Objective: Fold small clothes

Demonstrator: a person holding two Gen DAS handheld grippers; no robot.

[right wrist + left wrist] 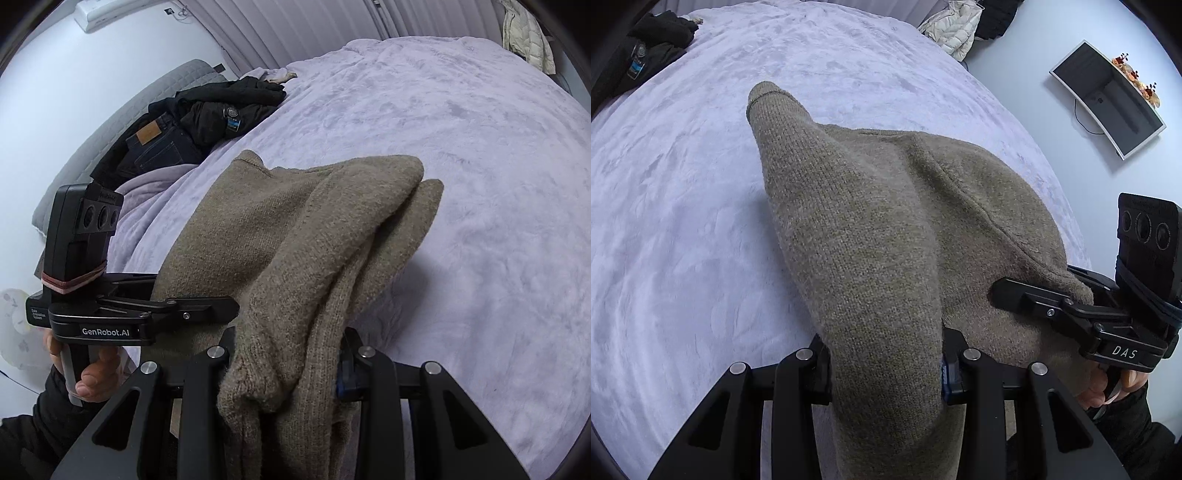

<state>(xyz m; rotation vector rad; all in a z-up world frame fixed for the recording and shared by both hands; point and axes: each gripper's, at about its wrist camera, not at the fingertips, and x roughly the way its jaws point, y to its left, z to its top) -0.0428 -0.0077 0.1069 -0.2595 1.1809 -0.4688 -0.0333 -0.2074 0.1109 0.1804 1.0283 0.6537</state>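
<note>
A taupe knit sweater (868, 221) hangs bunched between both grippers above a bed covered by a lilac plush blanket (683, 221). My left gripper (886, 369) is shut on a thick fold of it, a sleeve trailing forward. At the right, my right gripper (1045, 288) clamps another part of the same garment. In the right wrist view the sweater (295, 229) drapes over my right gripper (286, 369), which pinches a doubled fold. The left gripper (192, 295) bites the knit at the left, and a hand (92, 376) holds its handle.
A pile of dark clothes and jeans (192, 125) lies at the bed's far corner by a grey padded headboard (110, 122). A white puffer jacket (956, 29) hangs beyond the bed. A dark screen (1108, 107) is on the wall. The blanket (480, 184) stretches wide to the right.
</note>
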